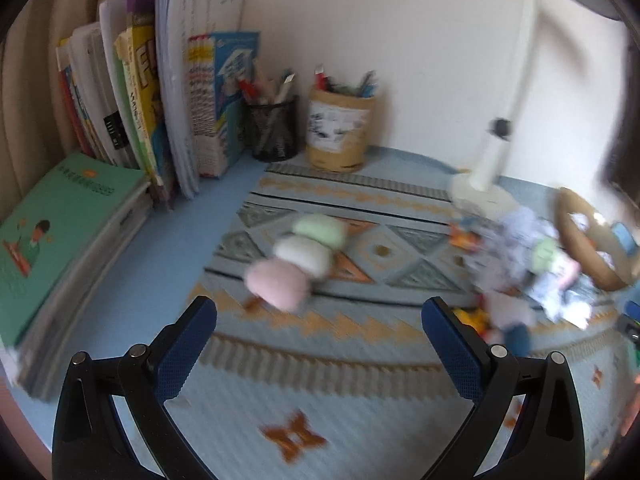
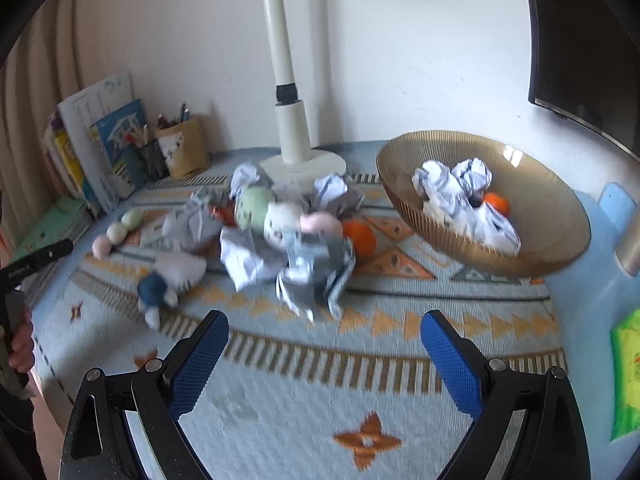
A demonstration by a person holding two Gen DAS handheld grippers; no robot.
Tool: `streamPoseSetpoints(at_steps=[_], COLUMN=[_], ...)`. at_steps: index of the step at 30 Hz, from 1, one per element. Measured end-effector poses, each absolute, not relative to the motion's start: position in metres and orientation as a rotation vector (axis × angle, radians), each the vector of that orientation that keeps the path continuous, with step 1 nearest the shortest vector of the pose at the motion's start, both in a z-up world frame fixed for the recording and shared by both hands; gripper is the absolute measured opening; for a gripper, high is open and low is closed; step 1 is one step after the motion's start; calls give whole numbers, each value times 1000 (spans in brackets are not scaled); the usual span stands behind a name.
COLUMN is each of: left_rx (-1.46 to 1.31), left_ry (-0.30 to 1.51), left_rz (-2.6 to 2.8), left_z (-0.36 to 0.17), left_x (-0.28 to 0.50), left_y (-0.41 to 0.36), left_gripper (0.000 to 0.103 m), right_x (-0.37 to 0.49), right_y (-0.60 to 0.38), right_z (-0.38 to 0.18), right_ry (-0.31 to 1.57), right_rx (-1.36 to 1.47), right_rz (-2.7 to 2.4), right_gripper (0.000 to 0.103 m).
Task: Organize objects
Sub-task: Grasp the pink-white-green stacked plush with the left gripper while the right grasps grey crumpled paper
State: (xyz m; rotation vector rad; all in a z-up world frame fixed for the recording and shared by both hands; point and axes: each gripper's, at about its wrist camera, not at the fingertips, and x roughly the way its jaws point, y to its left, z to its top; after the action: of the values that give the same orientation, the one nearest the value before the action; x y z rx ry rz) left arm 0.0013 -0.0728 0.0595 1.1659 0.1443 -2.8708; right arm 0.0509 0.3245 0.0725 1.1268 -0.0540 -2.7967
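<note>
Both my hand-held grippers, left and right, are spread and empty. The paper heap lies at twelve o'clock on the bench, the bowl at two. Next, I judge, the right pinches a wad for the bowl.

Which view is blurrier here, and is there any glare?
Left wrist view: heavy motion blur; the plush dumpling skewer and the crumpled paper smear, while the open left hand-held gripper stays sharp. Right wrist view: milder blur, with a bright glint on the bowl rim. Both bend at the edges.
</note>
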Motion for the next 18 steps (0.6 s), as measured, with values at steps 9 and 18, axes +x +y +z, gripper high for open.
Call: streamPoseSetpoints(at_steps=[9, 18], left_rx=[1353, 1219], left_ry=[222, 112], left_rz=[-2829, -2898], left_z=[16, 28], left_x=[-67, -42], left_y=[-85, -73], left_gripper=[101, 45], right_x=[-4, -25], right_y=[319, 319], right_z=[48, 20], right_ry=[-96, -187], right_rx=[1266, 1304], right_rz=[-2718, -2674], right_gripper=[96, 41])
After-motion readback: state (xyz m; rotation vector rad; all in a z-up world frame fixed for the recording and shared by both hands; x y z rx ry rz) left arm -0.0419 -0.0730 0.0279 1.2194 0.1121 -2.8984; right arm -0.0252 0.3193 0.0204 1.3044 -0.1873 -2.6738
